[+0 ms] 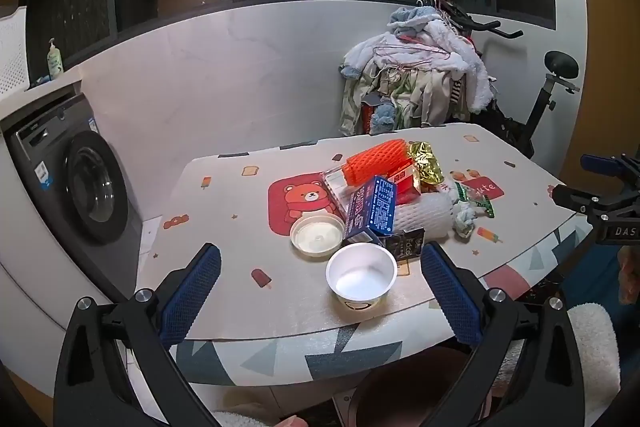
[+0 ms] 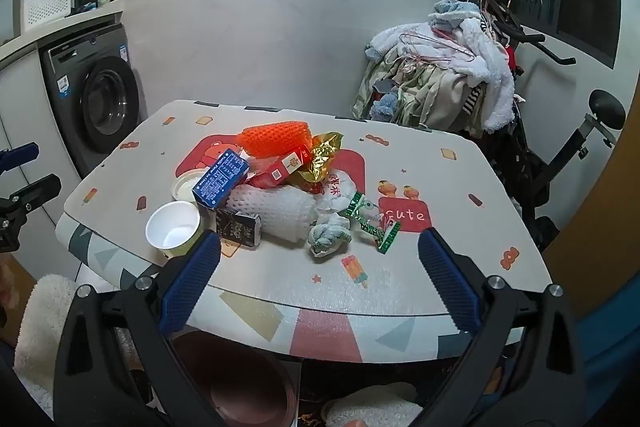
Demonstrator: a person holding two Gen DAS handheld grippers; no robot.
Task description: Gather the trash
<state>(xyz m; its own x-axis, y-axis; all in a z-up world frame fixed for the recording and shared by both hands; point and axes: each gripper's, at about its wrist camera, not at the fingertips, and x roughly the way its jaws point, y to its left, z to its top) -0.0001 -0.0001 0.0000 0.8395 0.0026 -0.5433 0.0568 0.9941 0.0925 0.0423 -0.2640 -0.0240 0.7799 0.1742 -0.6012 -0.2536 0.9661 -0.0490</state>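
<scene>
Trash pile (image 2: 280,187), mid-table: white cup (image 1: 361,274) at the table (image 1: 240,219) near edge; left gripper (image 1: 320,291) and right gripper (image 2: 319,283) both spread, empty.

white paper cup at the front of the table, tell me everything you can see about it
The white paper cup stands upright near the table's front edge, open mouth up and looking empty. Its inside is plain white with a rolled rim; the outer wall shows a yellowish printed band low down. It sits in front of the trash pile, just ahead of the round lid and blue carton. Neither gripper touches it.
</scene>
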